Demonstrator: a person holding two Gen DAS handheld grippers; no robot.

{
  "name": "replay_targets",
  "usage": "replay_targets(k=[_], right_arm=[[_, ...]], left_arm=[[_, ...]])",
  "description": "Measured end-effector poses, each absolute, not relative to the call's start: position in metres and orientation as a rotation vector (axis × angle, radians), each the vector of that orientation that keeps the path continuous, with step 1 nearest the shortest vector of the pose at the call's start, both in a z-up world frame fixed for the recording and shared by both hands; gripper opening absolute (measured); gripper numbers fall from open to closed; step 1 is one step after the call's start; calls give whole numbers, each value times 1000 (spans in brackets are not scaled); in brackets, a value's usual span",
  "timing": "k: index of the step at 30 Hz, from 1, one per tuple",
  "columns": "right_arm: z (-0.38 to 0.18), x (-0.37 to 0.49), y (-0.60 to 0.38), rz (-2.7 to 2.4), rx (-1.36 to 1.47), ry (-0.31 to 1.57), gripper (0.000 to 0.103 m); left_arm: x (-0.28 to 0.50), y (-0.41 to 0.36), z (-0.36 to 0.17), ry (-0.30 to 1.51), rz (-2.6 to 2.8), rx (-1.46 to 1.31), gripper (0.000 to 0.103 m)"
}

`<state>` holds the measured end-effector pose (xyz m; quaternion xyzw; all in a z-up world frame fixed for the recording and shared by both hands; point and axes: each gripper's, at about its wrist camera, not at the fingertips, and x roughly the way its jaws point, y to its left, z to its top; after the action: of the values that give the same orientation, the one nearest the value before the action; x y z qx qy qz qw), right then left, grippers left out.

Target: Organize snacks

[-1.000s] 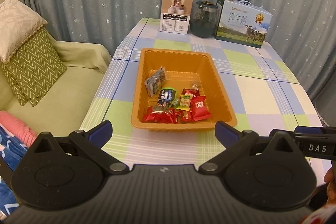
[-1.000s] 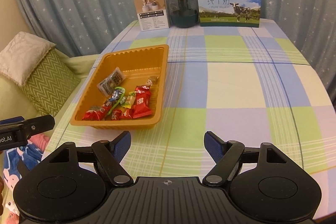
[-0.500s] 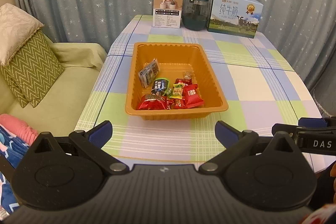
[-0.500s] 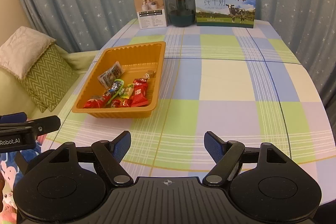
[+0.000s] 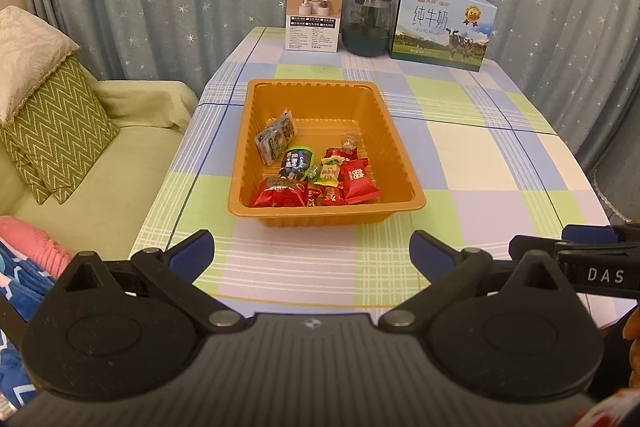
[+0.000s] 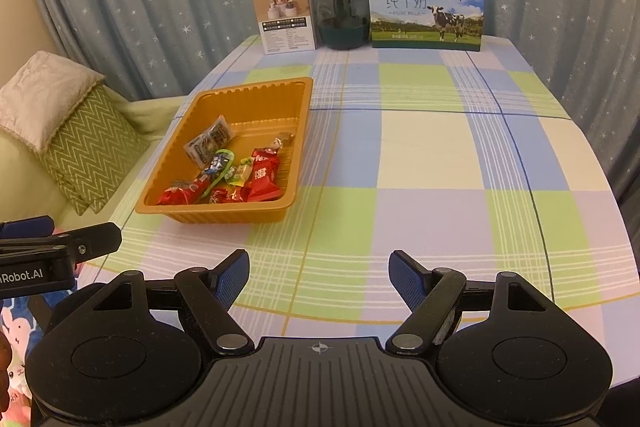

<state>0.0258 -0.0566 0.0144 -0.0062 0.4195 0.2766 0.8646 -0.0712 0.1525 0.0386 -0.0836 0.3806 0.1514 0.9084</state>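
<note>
An orange plastic tray (image 5: 320,89) (image 6: 256,89) stands on the left part of the checked table. It holds several wrapped snacks: red packets (image 5: 358,181) (image 6: 262,173), a dark blue-green packet (image 5: 296,163), a yellow-green one (image 5: 330,171) and silver sachets (image 5: 276,139) (image 6: 210,143). My left gripper (image 5: 312,253) is open and empty, above the table's near edge, in front of the tray. My right gripper (image 6: 319,273) is open and empty, above the near edge to the right of the tray.
At the table's far end stand a white product box (image 5: 314,13) (image 6: 286,15), a dark glass jar (image 5: 368,23) (image 6: 343,15) and a milk carton box (image 5: 442,25) (image 6: 426,7). A sofa with a green cushion (image 5: 60,131) is on the left. Starry curtains hang behind.
Both grippers have pulled back from the table toward its near edge; the tray looks farther and smaller. Both stay open and empty.
</note>
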Motion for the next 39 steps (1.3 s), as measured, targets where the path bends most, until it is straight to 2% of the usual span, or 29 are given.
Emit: replay_targets(k=[39], right_arm=[[15, 30, -59, 571, -2, 879, 77]], left_arm=[[-68, 149, 38, 786, 309, -167, 103]])
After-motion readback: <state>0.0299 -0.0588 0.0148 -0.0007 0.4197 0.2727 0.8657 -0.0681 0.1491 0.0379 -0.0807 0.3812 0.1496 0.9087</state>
